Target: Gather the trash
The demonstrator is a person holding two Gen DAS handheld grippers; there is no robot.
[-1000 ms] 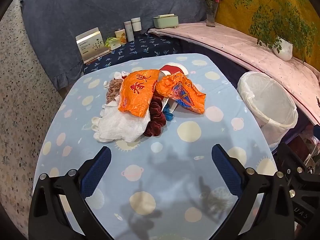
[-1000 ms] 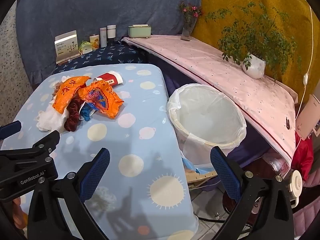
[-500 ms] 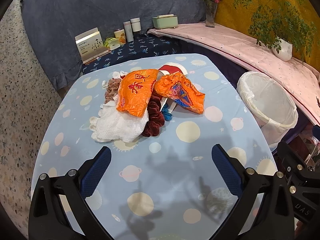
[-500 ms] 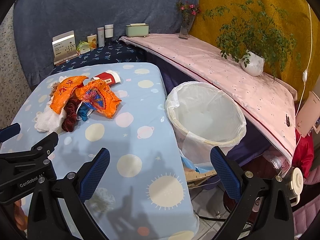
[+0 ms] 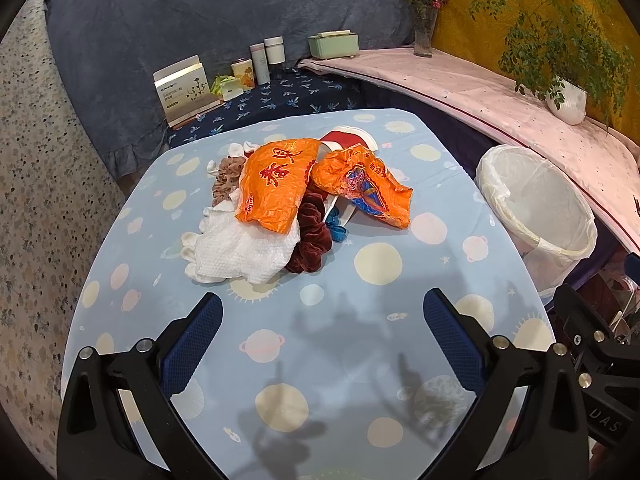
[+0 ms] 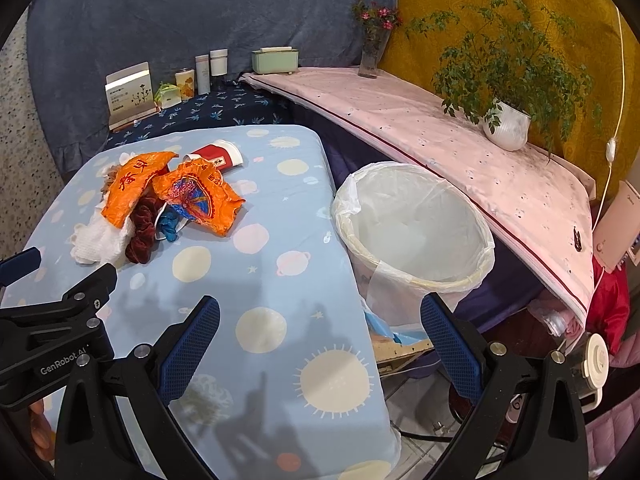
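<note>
Both tongs, left tongs point(image 5: 322, 326) and right tongs point(image 6: 320, 330), hover released; best pinch the top orange wrapper point(image 5: 274, 182) first, then carry it to the lined bin point(image 6: 414, 224) past the desk's right edge.

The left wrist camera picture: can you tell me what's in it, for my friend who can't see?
A pile of trash sits on a blue table with a planet pattern: two orange snack wrappers, a white paper towel, a dark red scrunchie and a red paper cup. The open, empty left gripper is in front of the pile. A white-lined trash bin stands at the right.
</note>
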